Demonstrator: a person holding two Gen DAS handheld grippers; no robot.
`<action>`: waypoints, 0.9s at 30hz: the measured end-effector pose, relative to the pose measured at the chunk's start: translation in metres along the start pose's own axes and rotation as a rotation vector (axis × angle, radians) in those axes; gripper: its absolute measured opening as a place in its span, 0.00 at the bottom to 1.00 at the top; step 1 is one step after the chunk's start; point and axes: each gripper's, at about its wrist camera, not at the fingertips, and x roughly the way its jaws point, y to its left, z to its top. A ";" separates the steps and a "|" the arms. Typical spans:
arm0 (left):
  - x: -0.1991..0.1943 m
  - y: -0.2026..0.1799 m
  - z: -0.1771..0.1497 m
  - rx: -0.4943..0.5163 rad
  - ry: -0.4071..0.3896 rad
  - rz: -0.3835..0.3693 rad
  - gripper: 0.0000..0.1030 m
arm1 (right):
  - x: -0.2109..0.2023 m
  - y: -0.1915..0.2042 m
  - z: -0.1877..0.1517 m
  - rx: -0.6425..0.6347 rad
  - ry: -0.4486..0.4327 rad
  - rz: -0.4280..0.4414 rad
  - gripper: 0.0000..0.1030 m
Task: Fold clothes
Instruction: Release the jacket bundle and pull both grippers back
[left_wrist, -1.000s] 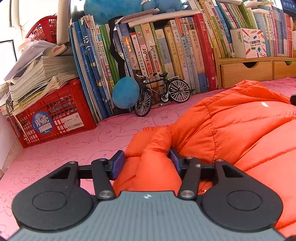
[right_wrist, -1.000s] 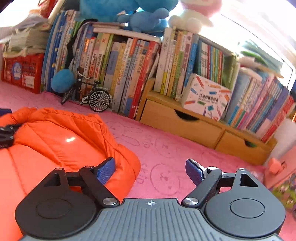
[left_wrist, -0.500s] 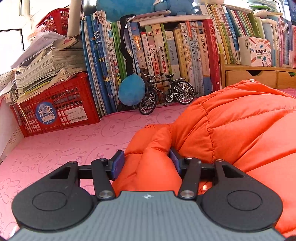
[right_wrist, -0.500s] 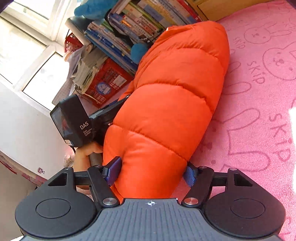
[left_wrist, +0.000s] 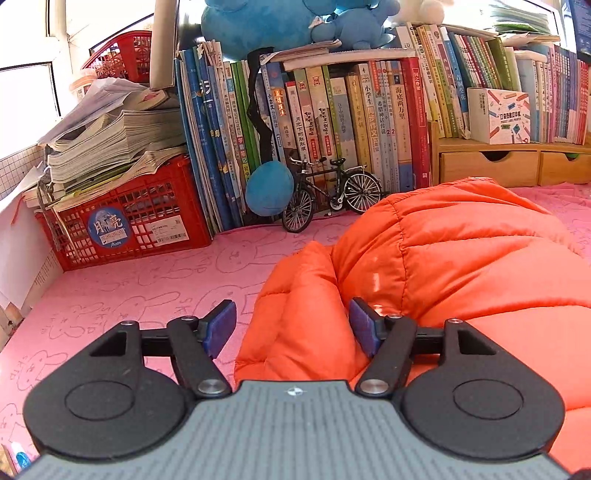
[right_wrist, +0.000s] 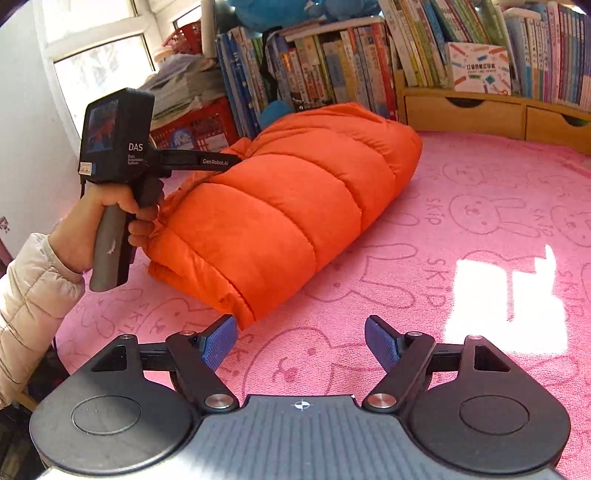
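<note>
A pink cloth printed with rabbits and the word SKIP covers the counter. Along its far edge stand rows of books, a red crate piled with papers, a model bicycle, a blue plush ball and low wooden drawers; blue plush toys sit on top of the books. A window lets bright light in at the left, and a sunlit patch lies on the cloth at the right of the right wrist view.

The orange jacket lies folded into a thick bundle on the cloth. The left gripper is at the bundle's left end: its jaws are opening, a puffy fold of jacket sits between them, the left pad clear of the fabric and the right pad just at it. In the right wrist view a hand in a pale quilted sleeve holds that gripper by its handle. The right gripper is just short of the bundle's near corner, its jaws opening with only cloth between them; the left pad is just beside the corner.

The left gripper's tips are hidden behind the jacket in the right wrist view, and the jacket's right side is cut off in the left wrist view
</note>
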 end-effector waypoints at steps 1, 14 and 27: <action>-0.007 0.001 0.001 0.003 -0.005 -0.012 0.68 | -0.003 0.001 0.000 -0.010 -0.015 -0.011 0.78; -0.091 0.026 -0.020 -0.097 0.004 -0.230 0.73 | 0.009 0.052 -0.012 -0.272 -0.120 -0.106 0.87; -0.117 -0.010 -0.047 0.023 0.154 -0.226 0.91 | 0.005 0.061 -0.004 -0.318 -0.074 -0.173 0.95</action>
